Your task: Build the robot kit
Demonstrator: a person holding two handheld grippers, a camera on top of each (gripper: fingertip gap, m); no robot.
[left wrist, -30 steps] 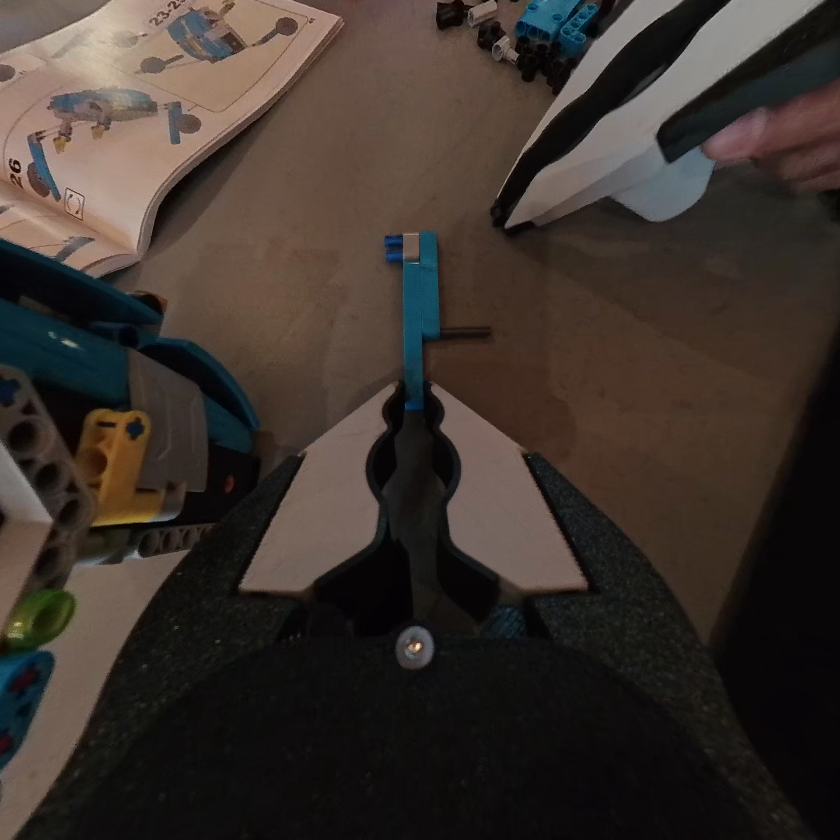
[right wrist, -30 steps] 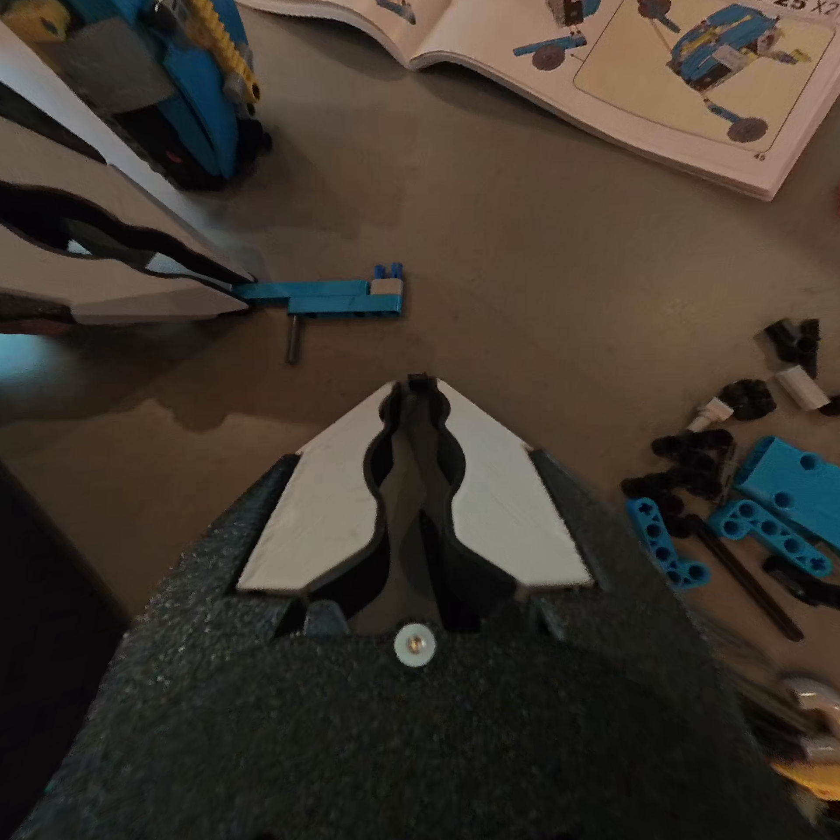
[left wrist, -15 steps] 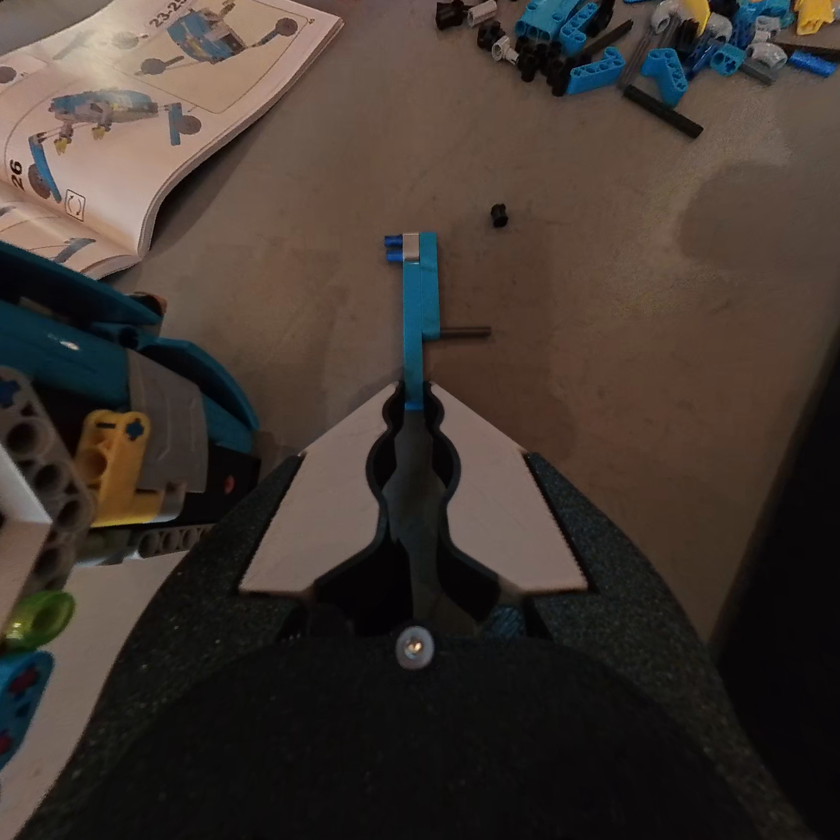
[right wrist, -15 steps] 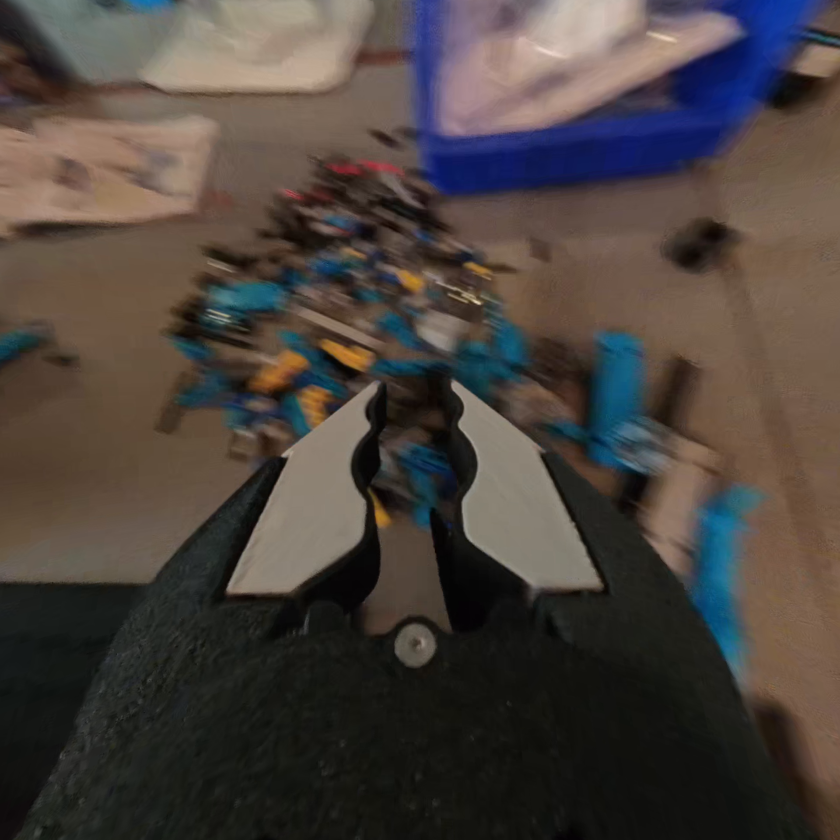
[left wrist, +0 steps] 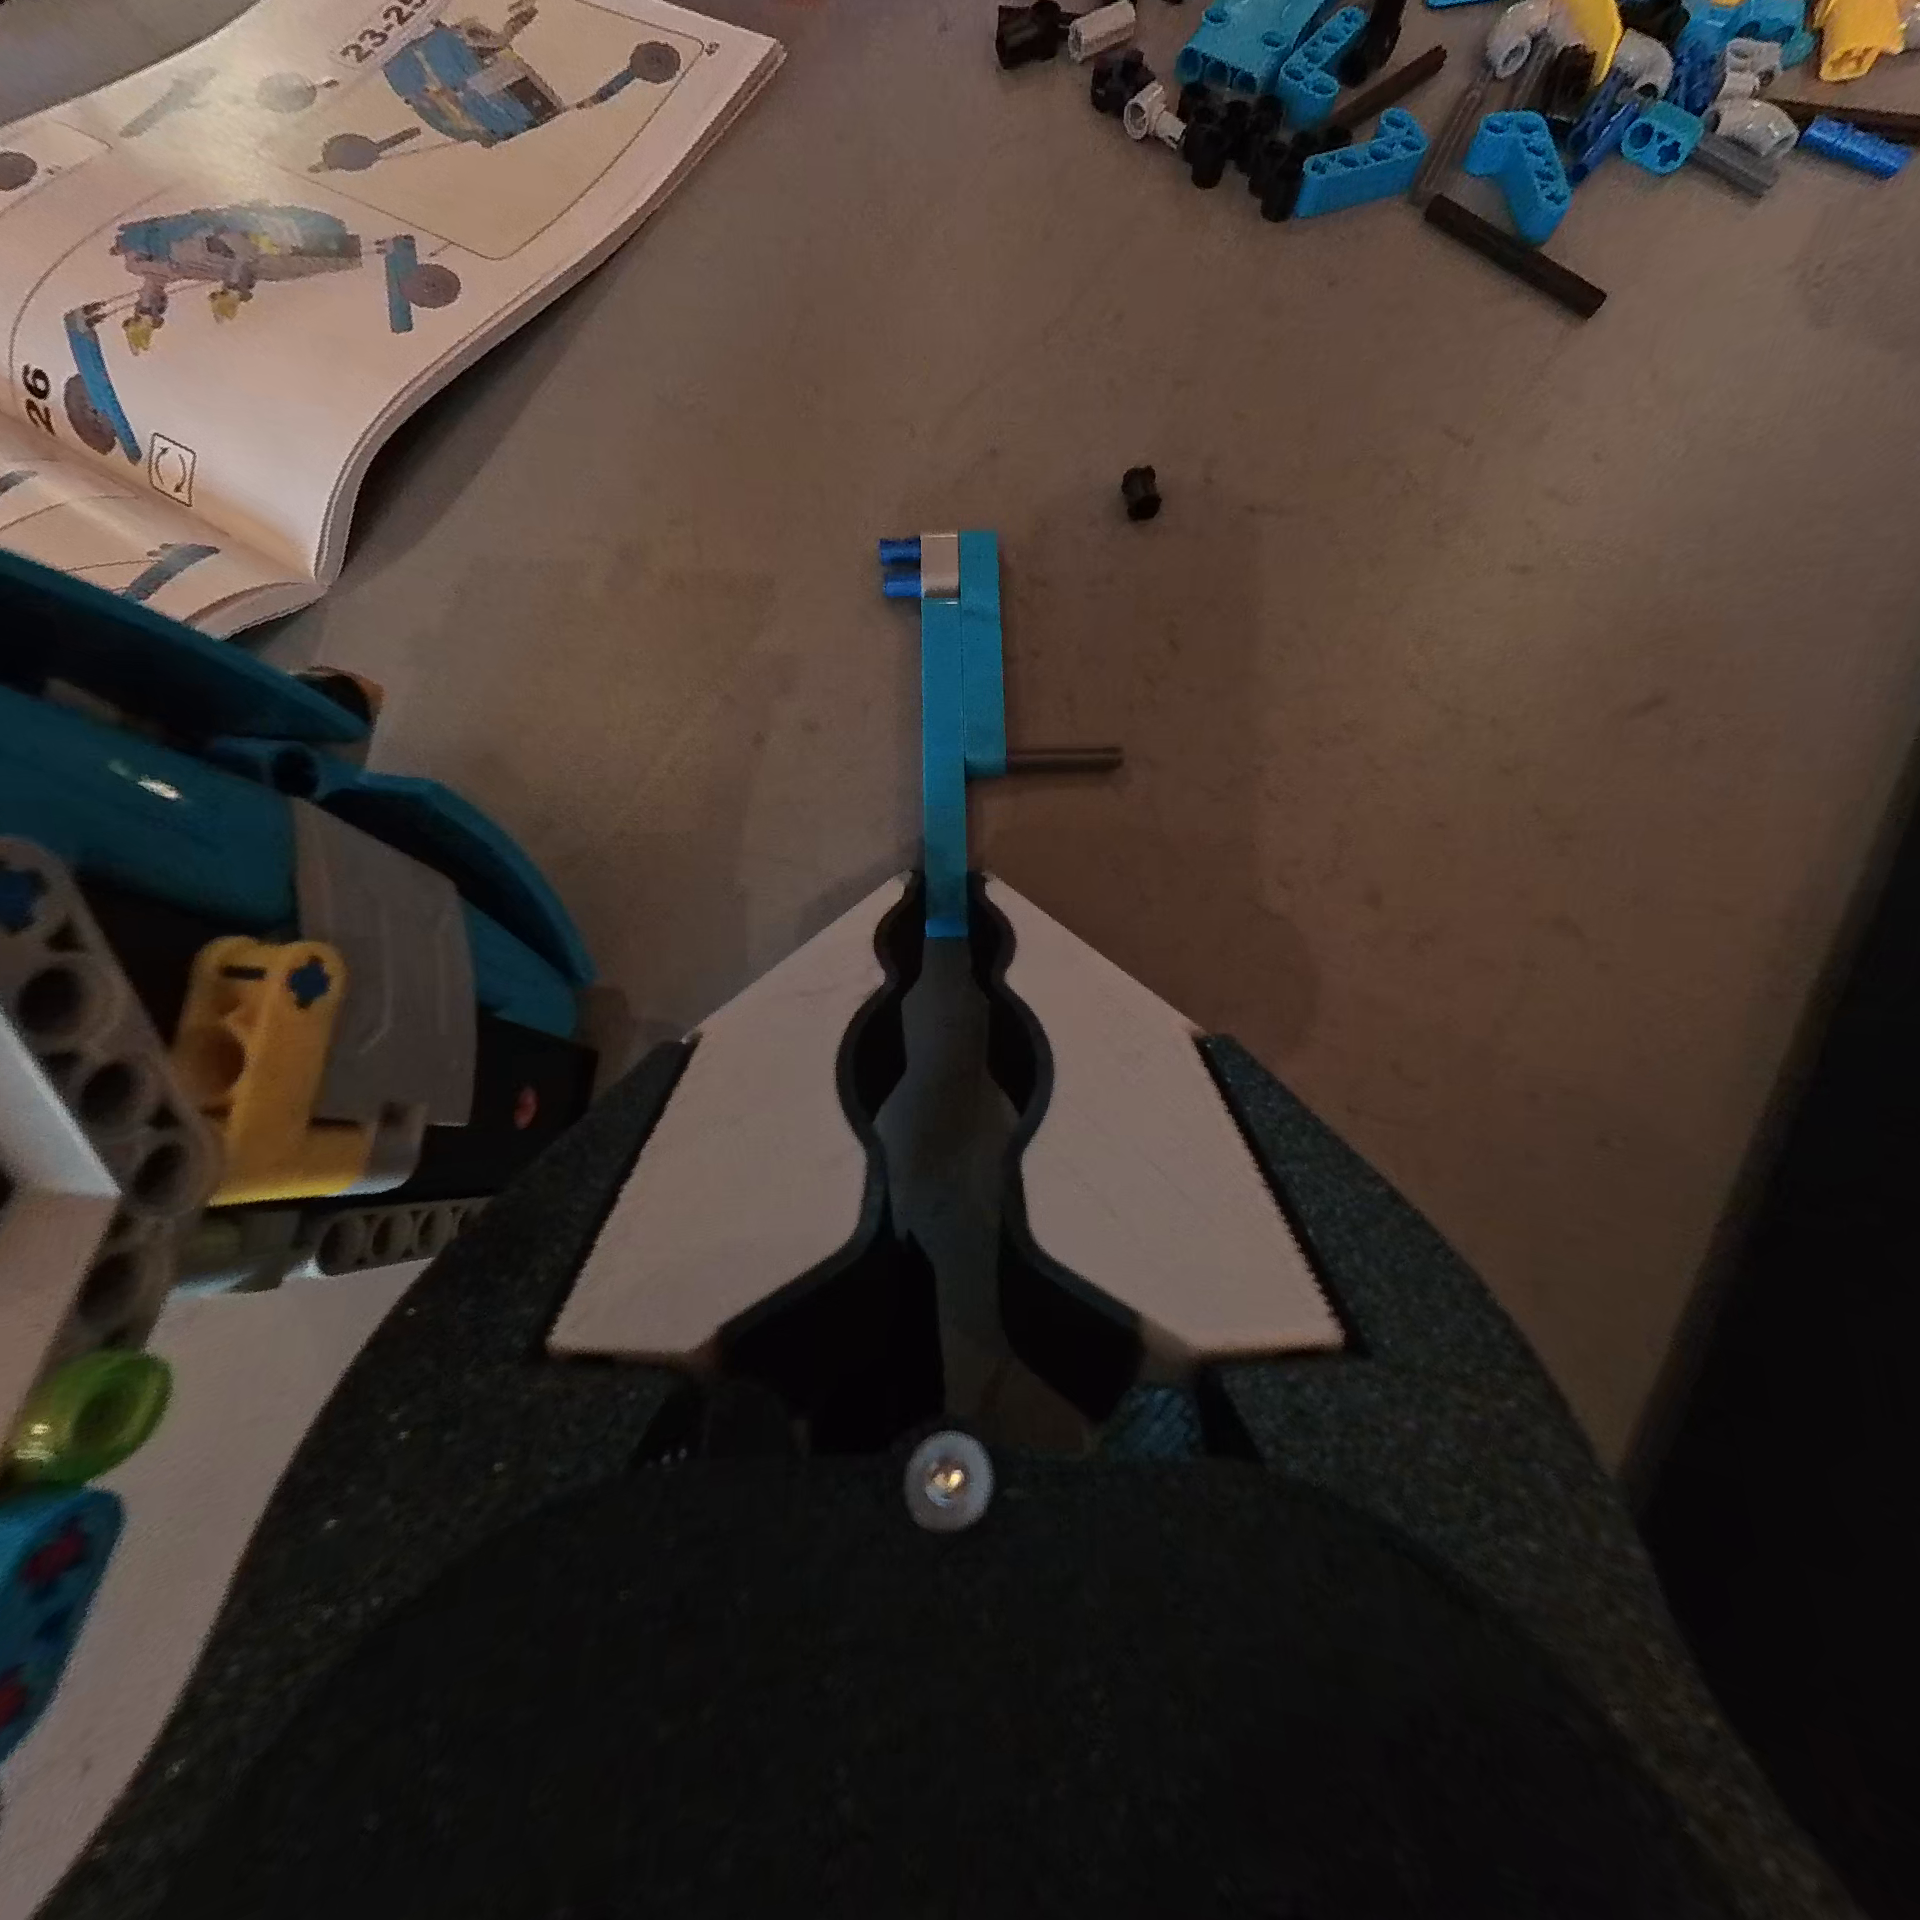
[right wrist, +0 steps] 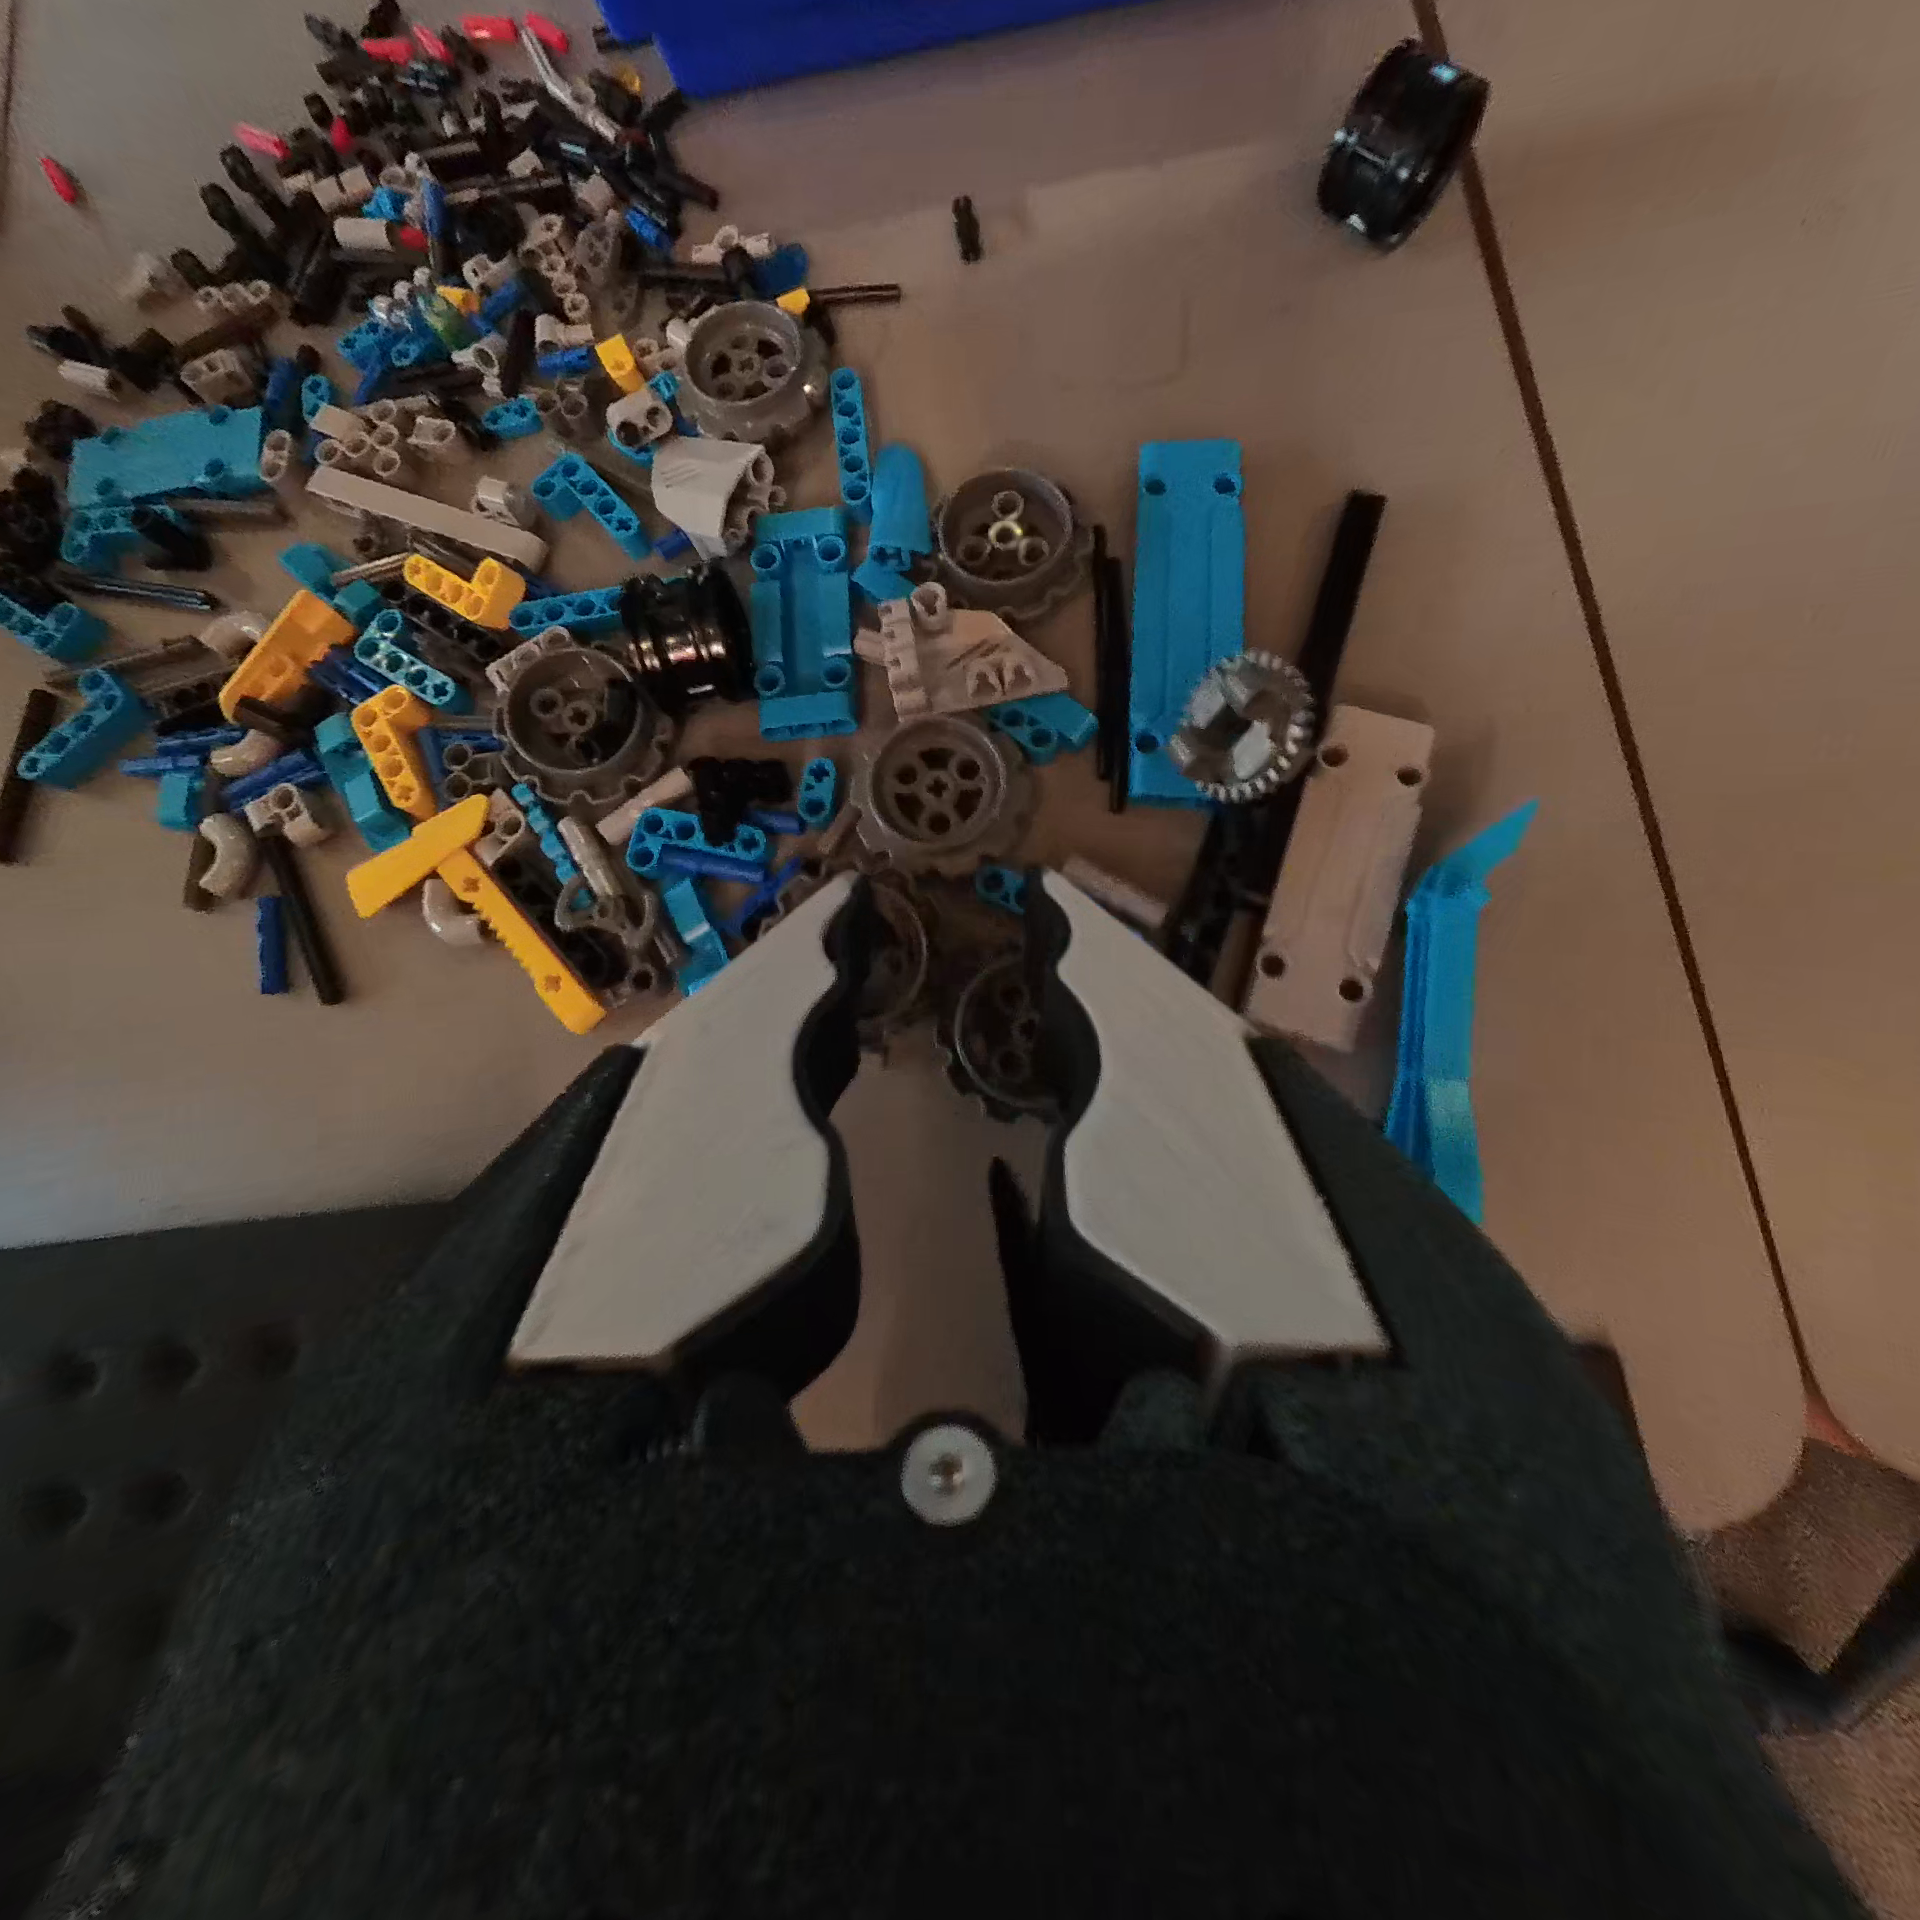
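Observation:
My left gripper [left wrist: 945, 894] is shut on the near end of a thin blue beam assembly [left wrist: 958, 686], which points away over the brown table. The assembly has a grey piece and blue pins at its far end and a dark axle [left wrist: 1070, 758] sticking out to the right. A small black connector [left wrist: 1141, 492] lies loose just beyond it. My right gripper [right wrist: 948, 896] is open and empty, held over the near edge of a large pile of loose building parts [right wrist: 582, 582]. Grey toothed wheels [right wrist: 940, 795] lie right before and under its fingertips.
A partly built blue, grey and yellow model [left wrist: 260, 997] sits left of the left gripper. An open instruction booklet [left wrist: 312, 239] lies far left. More loose parts [left wrist: 1455, 114] lie far right. A black tyre [right wrist: 1397, 140] and a blue bin [right wrist: 831, 31] lie beyond the pile. The small black connector [left wrist: 1141, 492] lies some 9 cm from my left tips, 35 cm from my right tips.
The right gripper swung away from the blue beam to the parts pile and opened, leaving a small black connector on the table. The left gripper and its beam have not moved.

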